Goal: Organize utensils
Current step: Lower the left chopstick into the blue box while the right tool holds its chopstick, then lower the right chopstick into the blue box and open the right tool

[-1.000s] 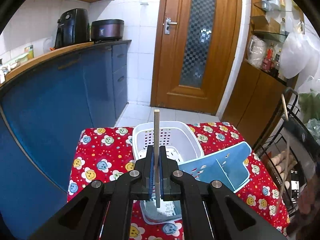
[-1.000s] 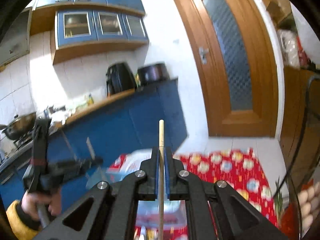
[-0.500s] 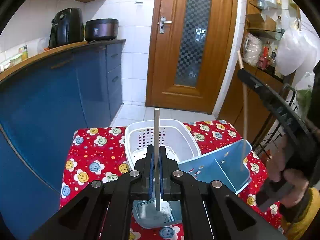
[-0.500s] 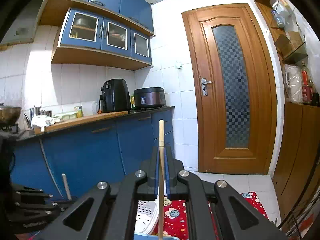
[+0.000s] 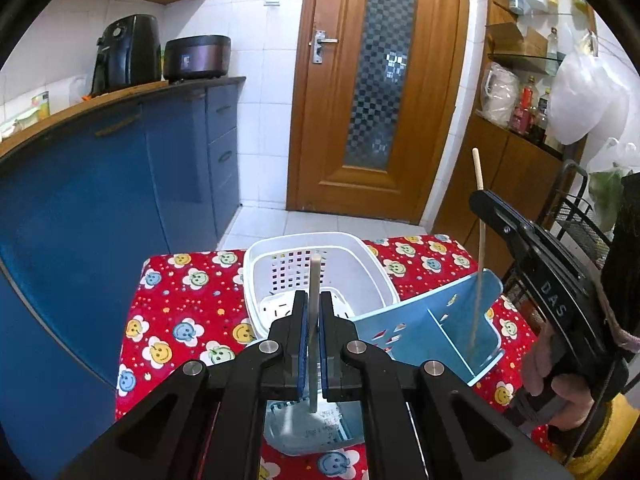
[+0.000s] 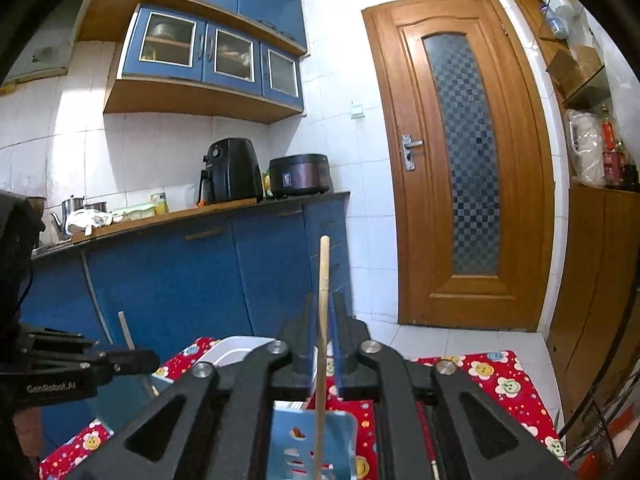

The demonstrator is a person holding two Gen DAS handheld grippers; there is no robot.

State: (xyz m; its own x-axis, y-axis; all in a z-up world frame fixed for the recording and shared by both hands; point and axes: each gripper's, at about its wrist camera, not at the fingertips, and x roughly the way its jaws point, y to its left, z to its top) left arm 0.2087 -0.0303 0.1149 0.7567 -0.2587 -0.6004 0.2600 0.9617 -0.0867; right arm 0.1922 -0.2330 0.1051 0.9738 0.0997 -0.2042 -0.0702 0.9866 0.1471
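Observation:
My left gripper (image 5: 314, 300) is shut on a pale chopstick (image 5: 315, 276) that stands upright above the white basket (image 5: 256, 264). At the right of the left wrist view, my right gripper (image 5: 480, 196) hangs over the blue utensil holder (image 5: 440, 320). A wooden chopstick (image 5: 478, 248) runs down from it into the holder's right compartment. In the right wrist view that wooden chopstick (image 6: 323, 300) stands between the jaws of my right gripper (image 6: 323, 320), which are opening, with a gap showing beside the stick. The blue holder (image 6: 312, 432) lies just below. My left gripper (image 6: 148, 360) shows at the left.
The table has a red flower-print cloth (image 5: 180, 304). Blue cabinets (image 5: 120, 200) line the left, a wooden door (image 5: 376, 92) stands behind, and a black wire rack (image 5: 580, 216) is at the right. A hand (image 5: 560, 380) holds the right gripper's handle.
My right gripper has come down over the blue holder with its wooden chopstick, and its jaws have parted around the stick. The left gripper has stayed put, still shut on the pale chopstick.

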